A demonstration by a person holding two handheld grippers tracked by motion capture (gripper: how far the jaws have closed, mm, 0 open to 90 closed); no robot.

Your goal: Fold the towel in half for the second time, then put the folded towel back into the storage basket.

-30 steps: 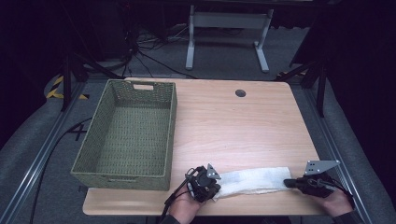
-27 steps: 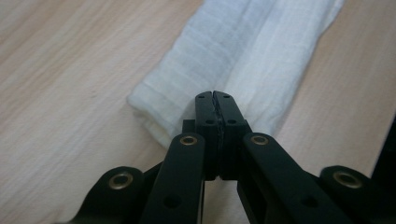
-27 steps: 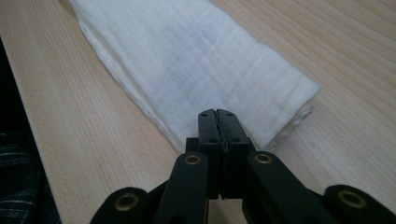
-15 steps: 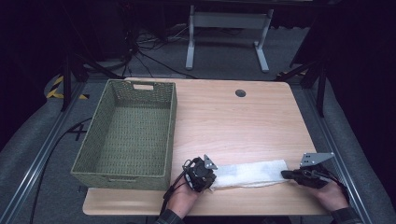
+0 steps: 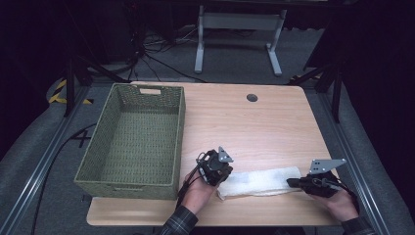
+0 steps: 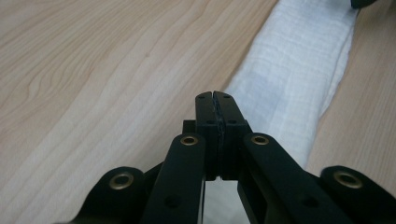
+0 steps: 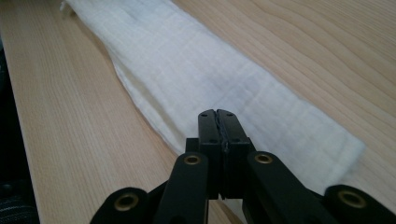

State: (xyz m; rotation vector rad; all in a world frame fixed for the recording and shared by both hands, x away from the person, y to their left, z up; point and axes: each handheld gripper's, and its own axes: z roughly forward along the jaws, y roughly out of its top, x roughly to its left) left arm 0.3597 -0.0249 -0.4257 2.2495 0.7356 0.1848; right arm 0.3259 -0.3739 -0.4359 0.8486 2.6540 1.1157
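Note:
A long folded white cloth (image 5: 259, 182) lies flat near the front edge of the wooden table (image 5: 244, 132). My left gripper (image 5: 221, 182) is at the cloth's left end, with its jaws shut. In the left gripper view the closed tips (image 6: 214, 95) sit low over the cloth (image 6: 289, 70), and no fabric shows between them. My right gripper (image 5: 289, 182) is at the cloth's right end and points left along it, also shut. In the right gripper view its closed tips (image 7: 217, 113) hover just above the cloth (image 7: 187, 60). Whether either touches the fabric I cannot tell.
A green woven basket (image 5: 181, 127) stands on the left half of the table, close to my left hand. A round cable hole (image 5: 252, 98) sits near the far edge. Bare wood stretches beyond the cloth. A white stand (image 5: 235, 19) and cables lie on the floor behind.
My left gripper has moved away from the table's front edge and risen slightly. My right gripper has shifted a little left toward the cloth's end. The cloth lies about where it was.

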